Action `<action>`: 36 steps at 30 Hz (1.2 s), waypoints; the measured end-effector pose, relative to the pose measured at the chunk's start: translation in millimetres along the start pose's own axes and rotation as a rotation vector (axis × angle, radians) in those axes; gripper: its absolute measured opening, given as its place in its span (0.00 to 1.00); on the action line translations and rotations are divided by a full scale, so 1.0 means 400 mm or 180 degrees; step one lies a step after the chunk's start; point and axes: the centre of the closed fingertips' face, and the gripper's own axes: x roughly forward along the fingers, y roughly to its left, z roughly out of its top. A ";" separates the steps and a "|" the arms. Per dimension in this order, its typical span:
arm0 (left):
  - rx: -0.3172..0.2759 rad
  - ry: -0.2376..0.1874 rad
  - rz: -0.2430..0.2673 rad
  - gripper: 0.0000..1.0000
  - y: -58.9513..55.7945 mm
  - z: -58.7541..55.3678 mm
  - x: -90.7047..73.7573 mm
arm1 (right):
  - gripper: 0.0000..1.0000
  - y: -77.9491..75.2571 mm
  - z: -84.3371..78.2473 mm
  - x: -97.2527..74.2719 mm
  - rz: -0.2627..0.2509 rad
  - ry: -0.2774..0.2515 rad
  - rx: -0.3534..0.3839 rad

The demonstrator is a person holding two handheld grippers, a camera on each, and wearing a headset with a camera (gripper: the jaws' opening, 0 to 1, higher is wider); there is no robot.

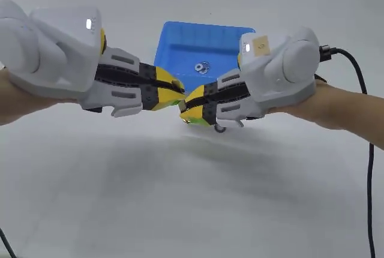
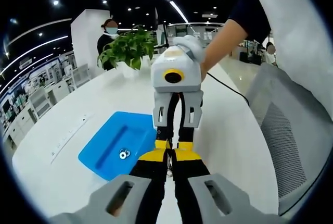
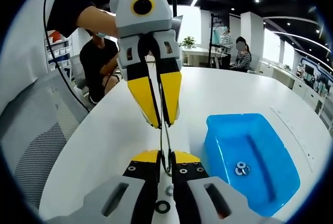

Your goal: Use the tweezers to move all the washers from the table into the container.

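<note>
Below, loose washers [image 3: 162, 207] beside tweezers [image 3: 163, 139].

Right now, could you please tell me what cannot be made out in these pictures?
Tweezers: head view, hidden behind the meeting left gripper and right gripper.
Washers in the blue container: every view, too small and overlapping to count.
Loose washers on the table: head view, mostly covered by the right gripper; right gripper view, partly hidden by its jaws.

One blue container [image 3: 270, 146] holds two washers [image 3: 242, 169]; two more washers [image 3: 162, 207] lie on the table [image 3: 218, 88].
</note>
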 end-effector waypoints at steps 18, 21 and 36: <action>-0.0120 -0.0060 0.0020 0.08 -0.006 0.027 -0.023 | 0.08 0.031 0.034 -0.014 0.0040 -0.0109 0.0023; -0.0152 -0.0108 0.0008 0.12 -0.010 0.043 -0.030 | 0.08 0.027 0.048 -0.018 -0.0006 -0.0148 0.0030; -0.0407 -0.0457 0.0464 0.31 -0.014 0.090 -0.123 | 0.08 0.023 0.107 -0.070 -0.0205 -0.0269 0.0060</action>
